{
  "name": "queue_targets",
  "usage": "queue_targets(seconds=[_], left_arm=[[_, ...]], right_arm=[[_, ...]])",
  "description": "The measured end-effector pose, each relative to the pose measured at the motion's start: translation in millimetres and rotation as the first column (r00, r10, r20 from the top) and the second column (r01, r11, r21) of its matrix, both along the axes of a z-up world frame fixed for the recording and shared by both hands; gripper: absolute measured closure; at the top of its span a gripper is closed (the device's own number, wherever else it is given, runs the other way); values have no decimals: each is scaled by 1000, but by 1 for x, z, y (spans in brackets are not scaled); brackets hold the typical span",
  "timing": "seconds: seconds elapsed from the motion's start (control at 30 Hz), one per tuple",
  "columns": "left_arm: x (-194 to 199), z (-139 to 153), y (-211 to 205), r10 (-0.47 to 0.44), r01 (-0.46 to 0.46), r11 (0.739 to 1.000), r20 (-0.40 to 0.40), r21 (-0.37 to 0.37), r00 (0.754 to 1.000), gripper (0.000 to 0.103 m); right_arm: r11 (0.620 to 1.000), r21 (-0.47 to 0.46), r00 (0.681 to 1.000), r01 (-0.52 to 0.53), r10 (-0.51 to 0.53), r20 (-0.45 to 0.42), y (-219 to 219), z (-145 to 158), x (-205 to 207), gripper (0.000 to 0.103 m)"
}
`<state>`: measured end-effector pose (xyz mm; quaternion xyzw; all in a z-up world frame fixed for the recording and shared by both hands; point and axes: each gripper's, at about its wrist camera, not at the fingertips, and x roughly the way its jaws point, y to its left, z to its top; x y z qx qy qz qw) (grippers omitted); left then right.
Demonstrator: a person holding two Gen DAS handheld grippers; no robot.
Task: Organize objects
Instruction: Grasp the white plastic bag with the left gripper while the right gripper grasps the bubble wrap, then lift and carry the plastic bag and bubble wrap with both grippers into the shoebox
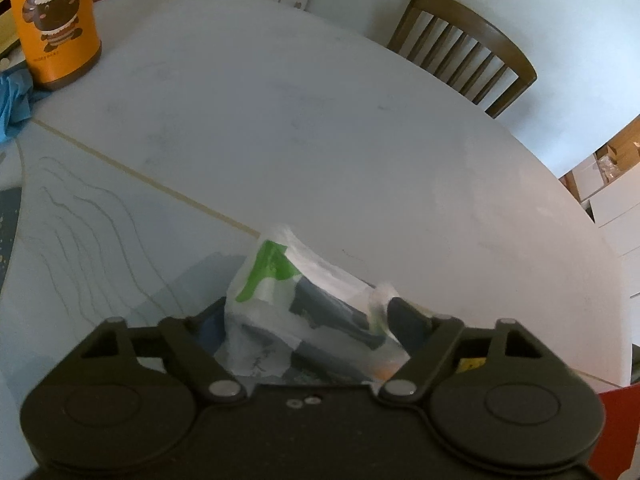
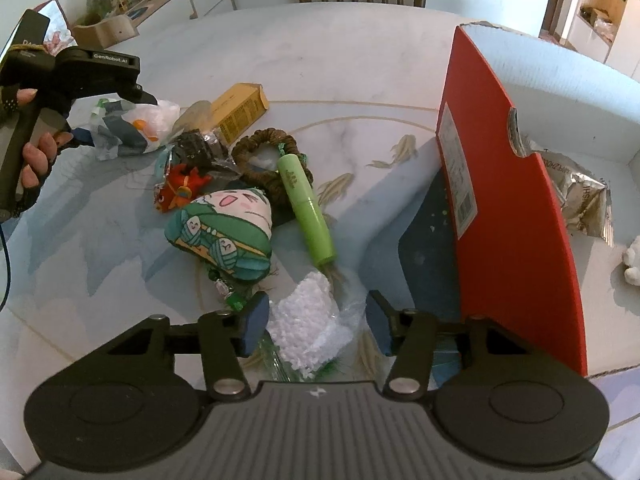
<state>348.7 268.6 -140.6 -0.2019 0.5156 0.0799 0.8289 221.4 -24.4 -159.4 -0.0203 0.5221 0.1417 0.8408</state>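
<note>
Clamping a crumpled plastic bag (image 1: 304,312), left claw (image 1: 316,320); right claw (image 2: 312,322) wide open.

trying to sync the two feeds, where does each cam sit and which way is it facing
Left wrist: rides the left gripper, facing across the table toward a chair; its fingers clamp a plastic bag.
Right wrist: rides the open right gripper, facing the clutter and red box; a gloved hand shows.
Shared: the bag, left gripper, table.

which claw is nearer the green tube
Right. The right claw sits open just below the green tube, by its lower end; the left claw is across the pile, shut on a plastic bag.
</note>
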Motion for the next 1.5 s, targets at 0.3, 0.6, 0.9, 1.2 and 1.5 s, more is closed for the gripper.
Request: queue_targets(seconds=[0.3,0.6,0.9,1.2,1.5], left_arm=[[-15,11,-3,-37,38,999,50,-17,998,53],[-25,26,-9,-67,67,998,103,5,992,74],[-56,60,-15,-101,102,995,177,4,979,75],[-83,103,-32,-143,150,989,237,-12,961,75],[-100,132,-75,-227,232,973,236,4,945,75]], right_arm=[[999,-17,999,-31,31,16,6,-1,-6,67],[1000,6,1000,-6,6,24,-4,7,-13,72],[998,56,996,8,-13,83,-23,44,-31,72],[993,115,990,11,-27,138,-50,85,-45,72],[989,146,987,-3,-21,161,-88,112,-43,72]])
